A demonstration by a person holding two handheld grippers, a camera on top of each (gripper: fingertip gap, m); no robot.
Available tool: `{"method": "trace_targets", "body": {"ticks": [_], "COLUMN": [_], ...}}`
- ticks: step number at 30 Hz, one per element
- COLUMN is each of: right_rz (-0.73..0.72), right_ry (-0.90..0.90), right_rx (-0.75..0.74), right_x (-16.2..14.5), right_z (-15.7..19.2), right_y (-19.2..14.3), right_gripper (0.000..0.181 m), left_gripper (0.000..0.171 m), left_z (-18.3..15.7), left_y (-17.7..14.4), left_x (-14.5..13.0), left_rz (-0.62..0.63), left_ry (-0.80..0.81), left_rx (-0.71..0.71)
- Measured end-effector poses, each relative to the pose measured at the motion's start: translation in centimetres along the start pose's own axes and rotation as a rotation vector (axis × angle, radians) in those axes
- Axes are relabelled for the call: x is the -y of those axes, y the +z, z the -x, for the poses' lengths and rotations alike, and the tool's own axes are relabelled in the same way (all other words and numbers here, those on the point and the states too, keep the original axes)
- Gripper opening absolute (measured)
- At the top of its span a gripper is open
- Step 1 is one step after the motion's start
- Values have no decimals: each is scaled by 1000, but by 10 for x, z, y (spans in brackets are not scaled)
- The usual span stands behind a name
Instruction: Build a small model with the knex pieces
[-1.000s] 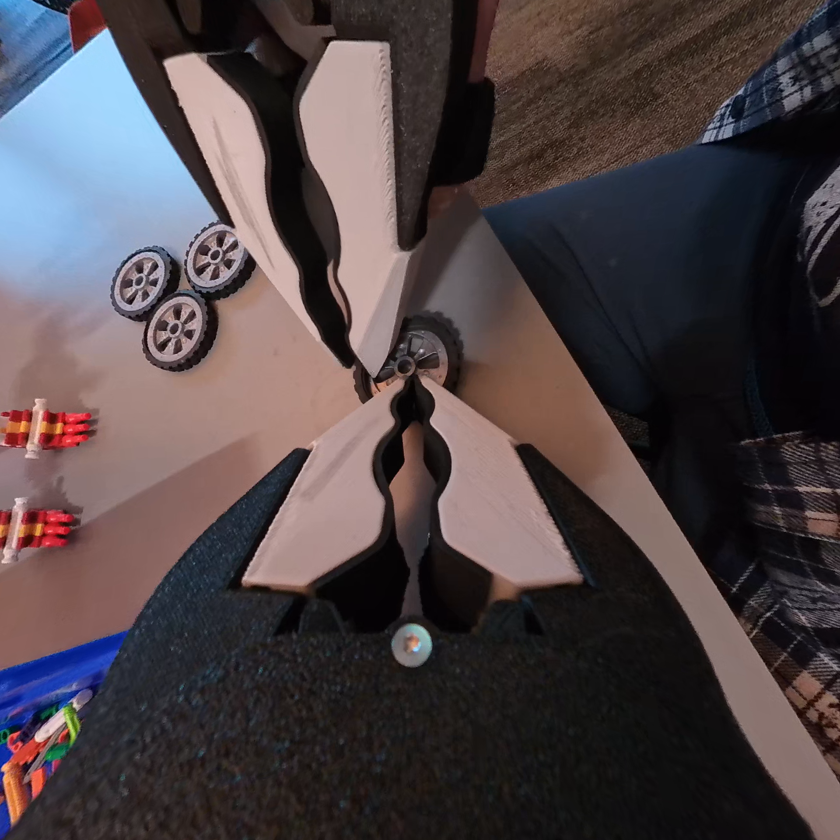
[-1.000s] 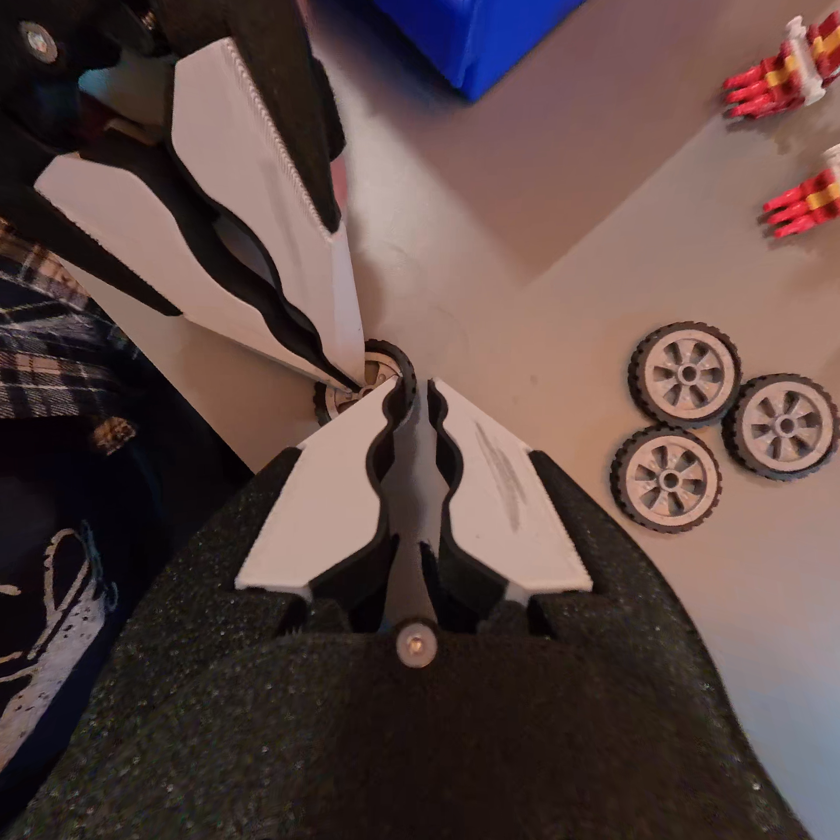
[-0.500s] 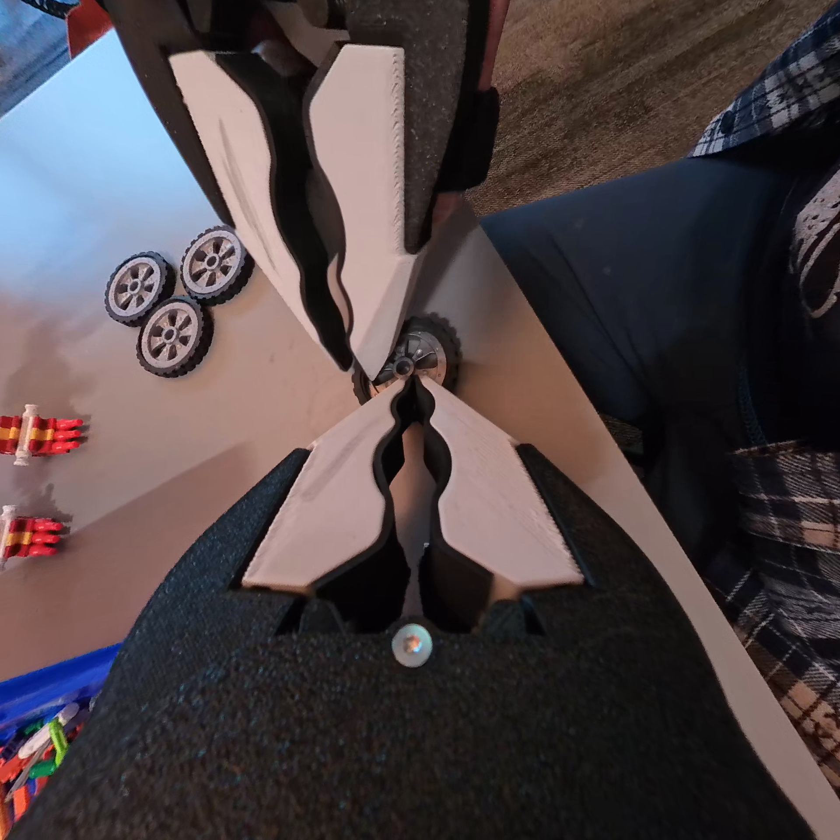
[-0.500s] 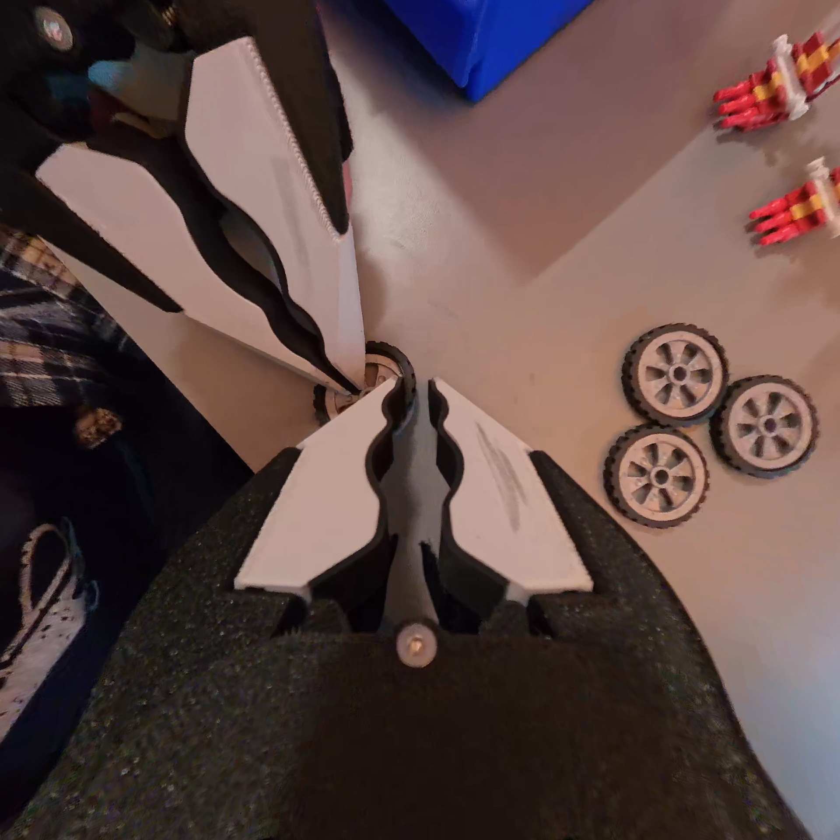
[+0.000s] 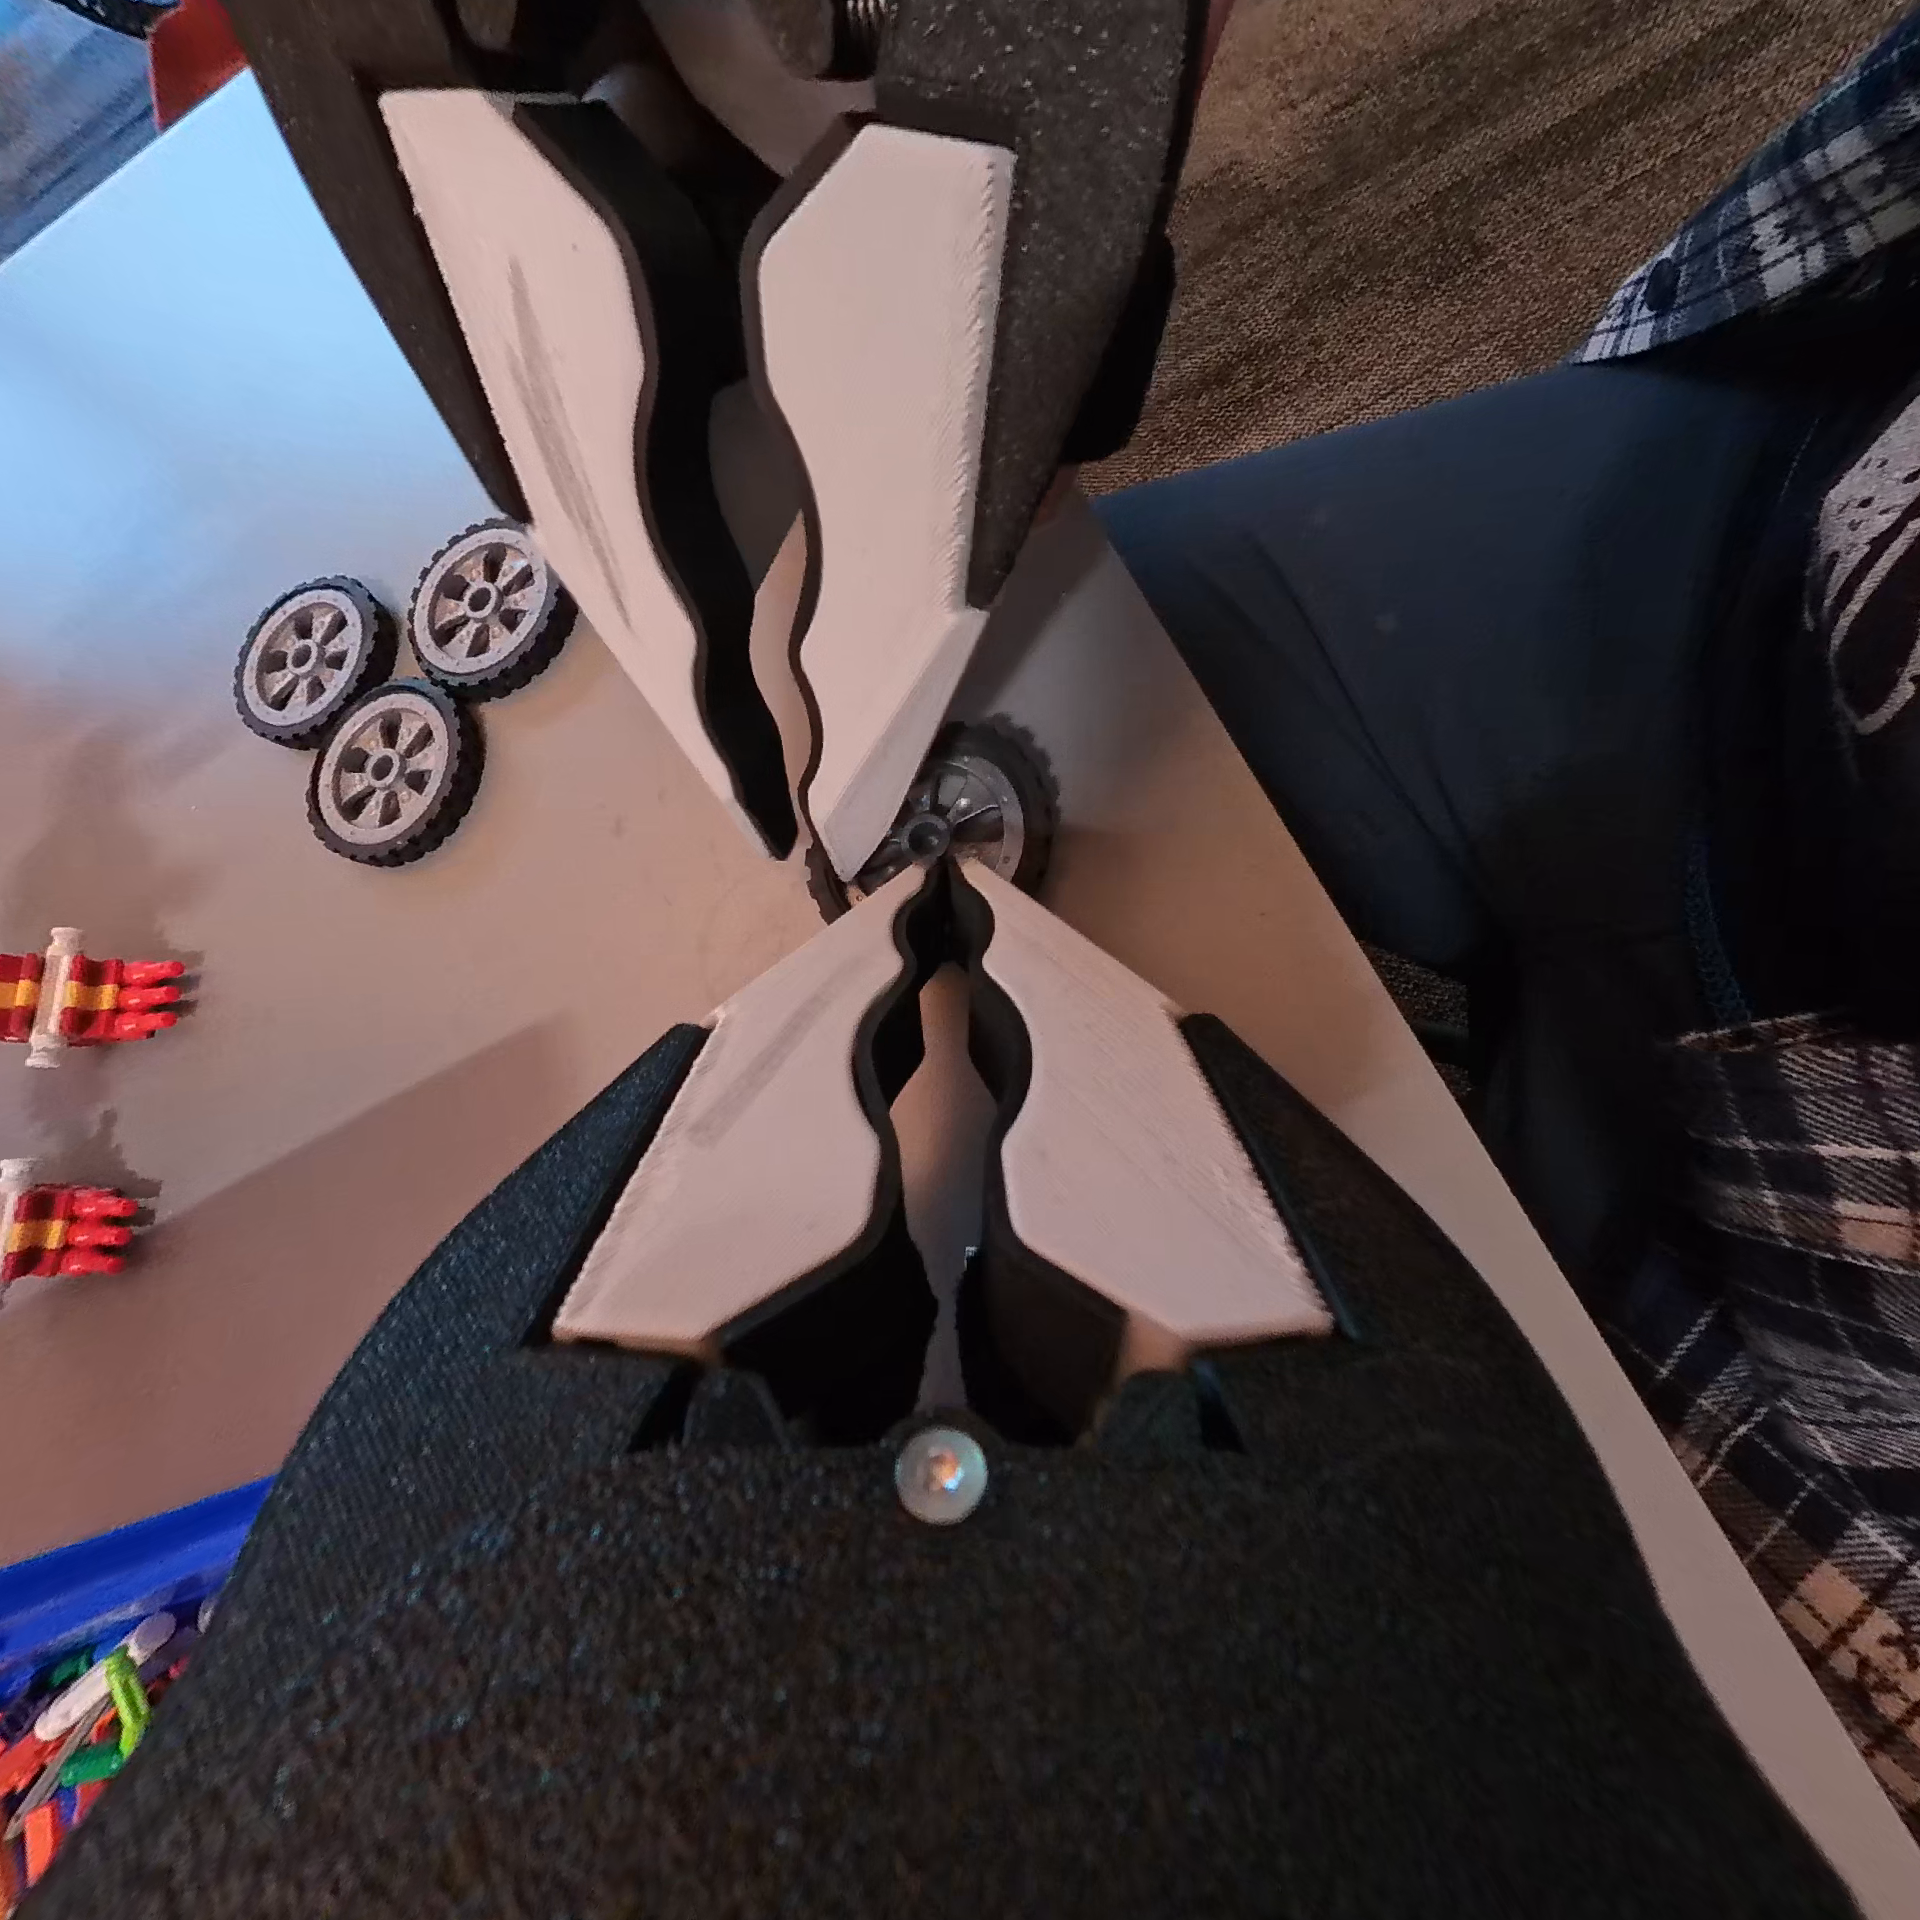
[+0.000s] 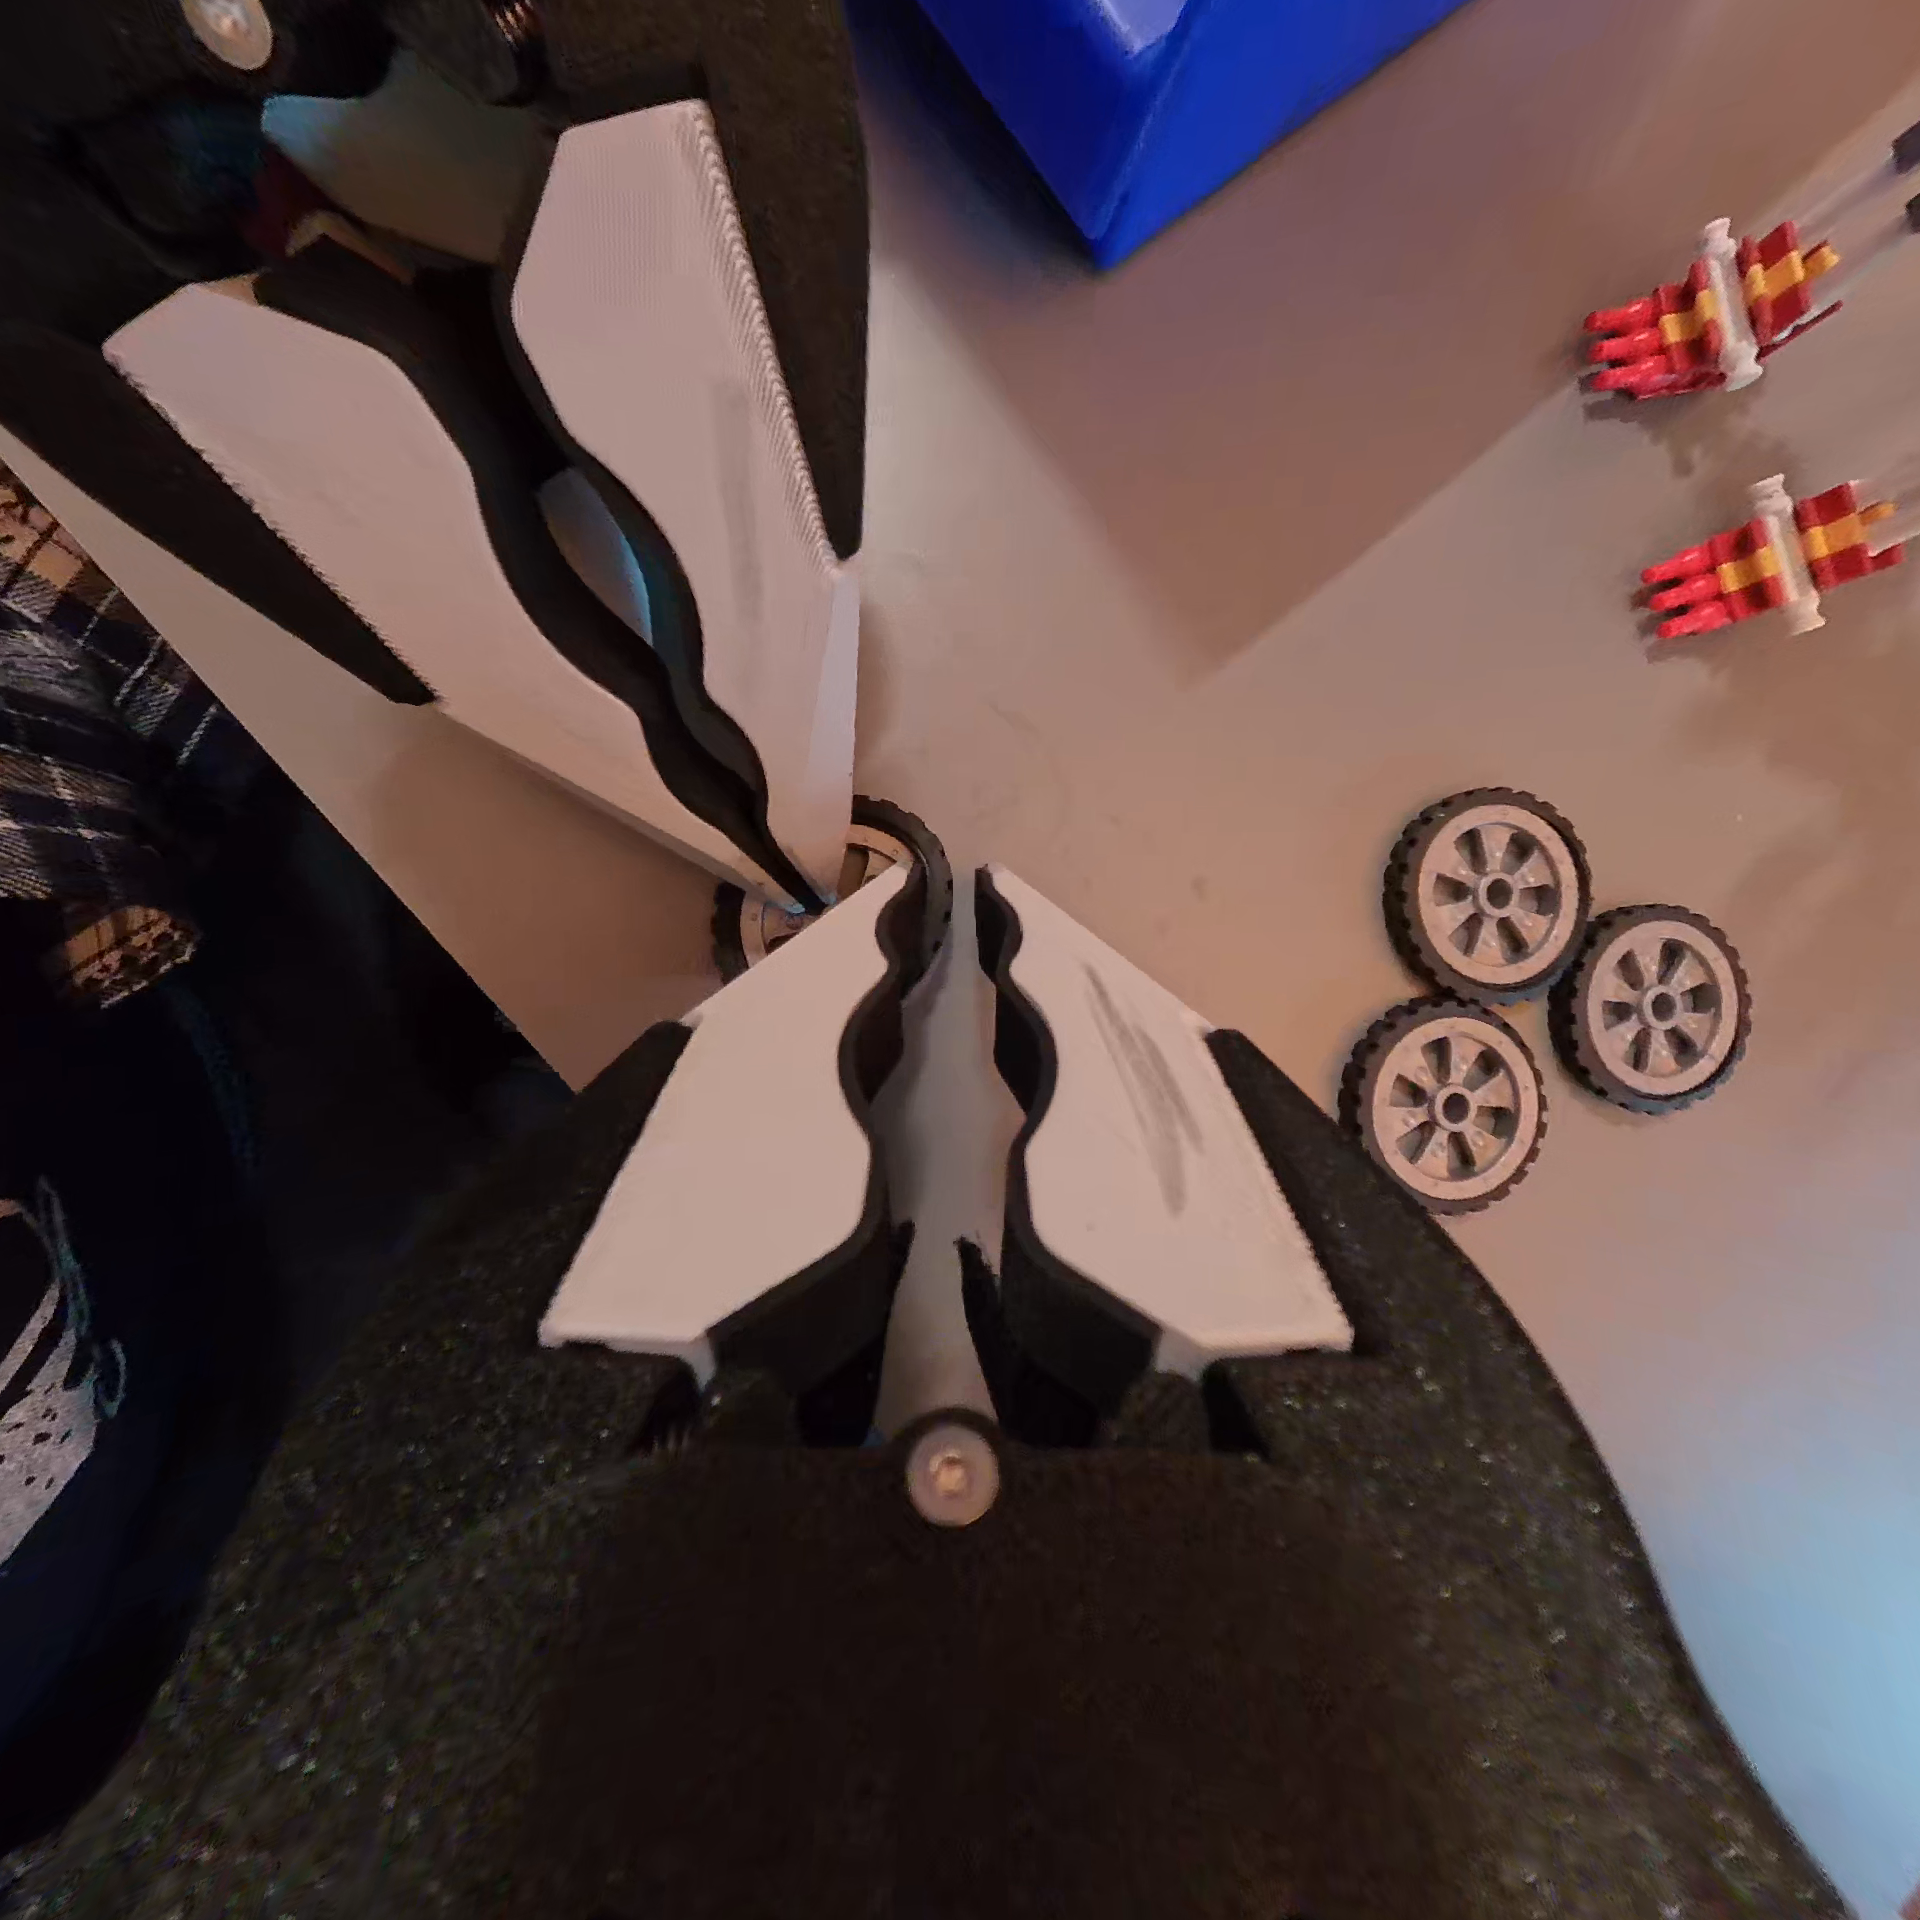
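Rubber-tyred wheel (image 5: 987,805), probably light and stiff: the left hand-held gripper (image 5: 951,885) pinches its hub (likely the surest hold). I cannot tell whether the right hand-held gripper (image 6: 961,899) grips the tyre.

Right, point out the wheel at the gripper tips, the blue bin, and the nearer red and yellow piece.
wheel at the gripper tips (image 5: 982,805): left wrist view, on its grey hub.
blue bin (image 6: 1174,94): right wrist view, on its outer wall.
nearer red and yellow piece (image 6: 1756,566): right wrist view, on its yellow band.
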State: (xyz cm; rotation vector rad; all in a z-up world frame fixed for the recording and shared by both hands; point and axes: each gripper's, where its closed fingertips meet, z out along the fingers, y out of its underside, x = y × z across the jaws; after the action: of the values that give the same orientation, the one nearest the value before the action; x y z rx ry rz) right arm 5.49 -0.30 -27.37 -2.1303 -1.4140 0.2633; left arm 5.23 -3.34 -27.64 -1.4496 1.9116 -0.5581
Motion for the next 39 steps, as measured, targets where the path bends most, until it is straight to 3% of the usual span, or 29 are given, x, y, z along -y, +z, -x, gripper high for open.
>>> {"method": "trace_targets", "body": {"ticks": [23, 29, 39], "right_rz": [14, 26, 62], "right_ry": [-2, 101, 168], "right_rx": [18, 19, 106], "right_x": [-6, -8, -10], "right_z": [-1, -9, -9], "right_y": [-6, -4, 3], "right_gripper": [14, 22, 14], "left_gripper": [0, 0, 0], "left_z": [-1, 0, 1], "left_y": [3, 5, 8], "left_x": [1, 2, 3], "left_rz": [-3, 2, 14], "left_ry": [4, -2, 7], "left_rx": [-5, -8, -6]}}
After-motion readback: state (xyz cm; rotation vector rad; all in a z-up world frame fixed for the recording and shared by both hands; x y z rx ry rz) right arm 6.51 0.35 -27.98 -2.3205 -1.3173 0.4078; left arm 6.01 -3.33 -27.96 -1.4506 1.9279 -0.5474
